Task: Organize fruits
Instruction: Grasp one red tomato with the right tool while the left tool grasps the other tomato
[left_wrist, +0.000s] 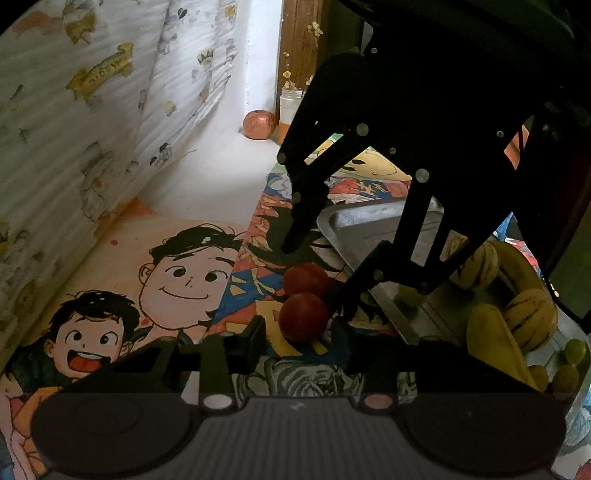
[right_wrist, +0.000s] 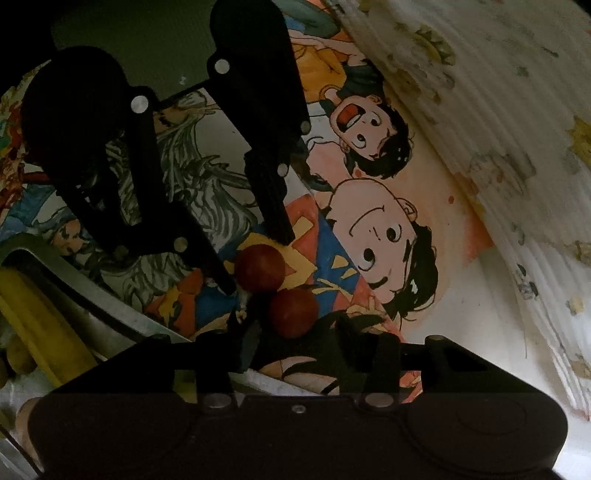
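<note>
The left gripper (left_wrist: 299, 328), at the lower middle of its own view, has its jaws narrowed around a red fruit. The right gripper (right_wrist: 295, 328), lower middle of its view, likewise brackets a fruit, tilted steeply downward.

Two round dark red fruits (left_wrist: 304, 299) lie touching on the cartoon cloth. Yellow bananas (left_wrist: 495, 343) lie in the grey metal tray (left_wrist: 354, 221).

A home is indicated, likely a lived-in room: a surface is covered with a cartoon-printed cloth (left_wrist: 155, 280), a patterned curtain (left_wrist: 92, 122) is hung beside it, and a jar of dried flowers (left_wrist: 290, 101) is kept against a wooden frame (left_wrist: 299, 48).
</note>
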